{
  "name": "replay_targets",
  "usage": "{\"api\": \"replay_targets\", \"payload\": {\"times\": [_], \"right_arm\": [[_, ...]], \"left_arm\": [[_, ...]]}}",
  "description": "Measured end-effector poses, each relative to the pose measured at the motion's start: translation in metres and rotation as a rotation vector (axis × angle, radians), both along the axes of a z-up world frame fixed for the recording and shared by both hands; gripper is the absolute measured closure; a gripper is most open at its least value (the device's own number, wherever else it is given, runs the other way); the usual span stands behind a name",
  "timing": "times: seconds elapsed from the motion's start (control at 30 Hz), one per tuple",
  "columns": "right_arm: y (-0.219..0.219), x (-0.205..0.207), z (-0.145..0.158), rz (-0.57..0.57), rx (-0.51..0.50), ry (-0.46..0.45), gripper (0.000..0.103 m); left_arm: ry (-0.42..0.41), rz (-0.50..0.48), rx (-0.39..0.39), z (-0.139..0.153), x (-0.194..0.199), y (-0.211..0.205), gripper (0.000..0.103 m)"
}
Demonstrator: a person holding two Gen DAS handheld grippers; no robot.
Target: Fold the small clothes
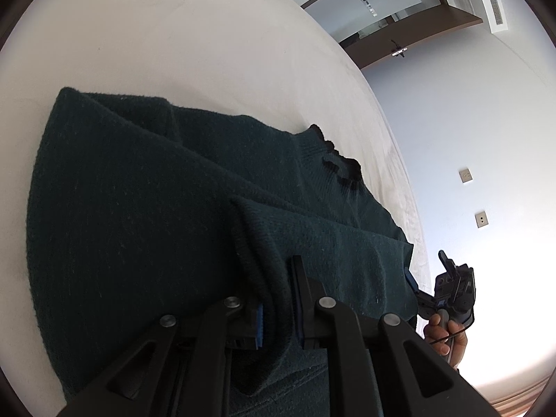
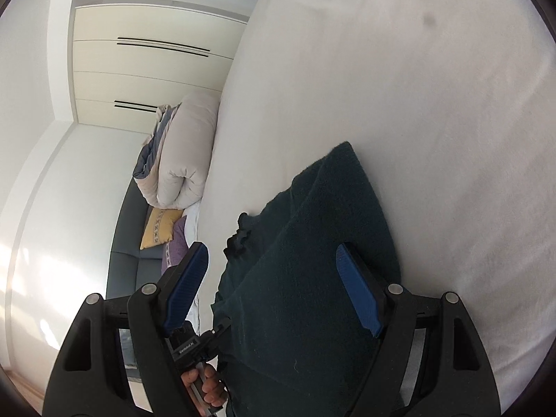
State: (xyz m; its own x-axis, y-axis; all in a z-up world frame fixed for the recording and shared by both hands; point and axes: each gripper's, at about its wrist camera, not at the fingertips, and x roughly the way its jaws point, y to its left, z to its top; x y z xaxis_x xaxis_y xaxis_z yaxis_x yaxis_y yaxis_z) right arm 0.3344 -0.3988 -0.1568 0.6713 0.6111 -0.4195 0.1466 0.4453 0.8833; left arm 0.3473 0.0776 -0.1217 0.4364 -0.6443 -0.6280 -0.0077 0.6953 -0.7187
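A dark green knitted sweater [image 1: 146,208] lies on a white bed [image 1: 173,34], partly folded, with a dark frilled collar [image 1: 333,160] at its far side. My left gripper [image 1: 278,312] is shut on a ribbed edge of the sweater, which bunches between the blue pads. My right gripper [image 2: 274,288] is open, its blue pads [image 2: 358,295] spread above the sweater [image 2: 305,278] without holding it. The right gripper also shows in the left wrist view [image 1: 448,292], held by a hand at the sweater's right edge.
The white bed [image 2: 417,87] stretches far beyond the sweater. A rolled beige duvet [image 2: 180,160], a yellow cushion [image 2: 160,226] and a dark sofa [image 2: 128,260] lie beside the bed. A wardrobe [image 2: 139,80] and a door [image 1: 417,34] stand behind.
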Motion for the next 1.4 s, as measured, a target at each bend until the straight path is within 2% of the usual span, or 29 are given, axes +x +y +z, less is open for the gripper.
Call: {"api": "replay_targets", "payload": {"times": [0.2,0.33,0.4,0.43,0.5,0.6,0.67,0.77,0.83,0.87,0.97,1.03,1.17,1.3,1.4], "right_arm": [[0.001,-0.032,-0.001,0.037,-0.004,0.013,0.027],[-0.007,-0.062,0.0,0.047,0.027,0.034,0.027],[-0.013,-0.072,0.008,0.035,0.043,0.036,0.027],[-0.016,-0.074,0.015,0.033,0.052,0.016,0.027],[-0.022,-0.074,0.031,0.025,0.061,-0.032,0.027],[-0.02,-0.056,0.038,0.039,0.063,-0.042,0.026],[-0.01,-0.046,0.027,0.06,0.076,-0.006,0.026],[0.015,-0.045,0.002,0.139,0.053,0.04,0.026],[0.021,-0.054,-0.002,0.155,-0.007,-0.015,0.026],[0.018,-0.061,0.0,0.144,-0.014,-0.028,0.026],[0.007,-0.084,0.011,0.097,0.004,0.009,0.026],[0.004,-0.109,0.03,0.076,-0.036,-0.029,0.026],[0.013,-0.181,0.064,0.069,-0.128,-0.128,0.026],[0.035,-0.252,0.076,0.09,-0.314,-0.14,0.026],[0.049,-0.292,0.075,0.092,-0.378,-0.136,0.026]], "left_arm": [[-0.004,0.019,0.03,0.008,-0.009,0.008,0.085],[-0.031,0.07,0.062,0.021,-0.016,0.021,0.062],[-0.061,0.125,0.146,0.033,-0.022,0.027,0.05],[-0.079,0.155,0.194,0.04,-0.026,0.029,0.041],[-0.142,0.212,0.263,0.057,-0.036,0.03,0.037],[-0.239,0.165,0.314,0.075,-0.045,0.009,0.036],[-0.261,0.094,0.363,0.074,-0.046,-0.014,0.032],[-0.224,-0.005,0.403,0.054,-0.042,-0.039,0.032],[-0.175,-0.027,0.425,0.038,-0.041,-0.044,0.032],[-0.188,-0.021,0.416,0.038,-0.046,-0.04,0.032],[-0.174,-0.007,0.363,0.047,-0.064,-0.027,0.032],[-0.193,0.014,0.318,0.059,-0.086,-0.016,0.031],[-0.213,0.051,0.32,0.073,-0.153,0.015,0.013],[-0.123,0.069,0.276,0.058,-0.224,0.044,0.012],[-0.051,0.084,0.23,0.041,-0.276,0.059,0.012]]}}
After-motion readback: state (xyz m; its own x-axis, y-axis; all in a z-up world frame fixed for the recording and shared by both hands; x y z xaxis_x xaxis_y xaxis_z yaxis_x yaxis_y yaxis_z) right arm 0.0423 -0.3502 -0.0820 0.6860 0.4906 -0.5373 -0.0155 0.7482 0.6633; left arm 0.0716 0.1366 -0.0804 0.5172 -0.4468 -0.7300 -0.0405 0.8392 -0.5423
